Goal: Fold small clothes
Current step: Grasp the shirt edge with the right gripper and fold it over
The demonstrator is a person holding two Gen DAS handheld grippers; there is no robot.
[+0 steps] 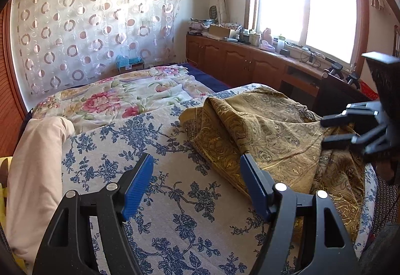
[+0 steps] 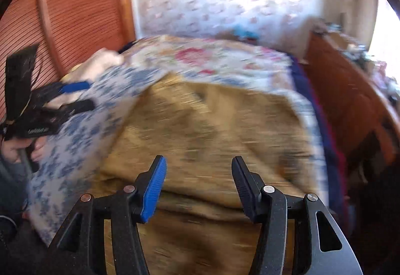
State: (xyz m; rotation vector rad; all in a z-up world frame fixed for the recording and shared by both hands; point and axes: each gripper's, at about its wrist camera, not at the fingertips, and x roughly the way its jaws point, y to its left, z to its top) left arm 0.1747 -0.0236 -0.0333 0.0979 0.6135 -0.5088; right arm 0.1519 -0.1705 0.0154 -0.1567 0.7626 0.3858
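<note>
A crumpled olive-gold patterned garment lies on the blue-flowered bedspread. My left gripper is open and empty, above the bedspread just left of the garment's edge. In the left wrist view my right gripper shows at the far right, open over the garment's right side. In the blurred right wrist view the garment fills the middle and my right gripper is open just above it. There my left gripper shows at the left, open.
A pink-flowered quilt and a cream pillow lie further up the bed. A wooden cabinet with clutter runs under the window on the right. A wooden headboard panel stands at the left.
</note>
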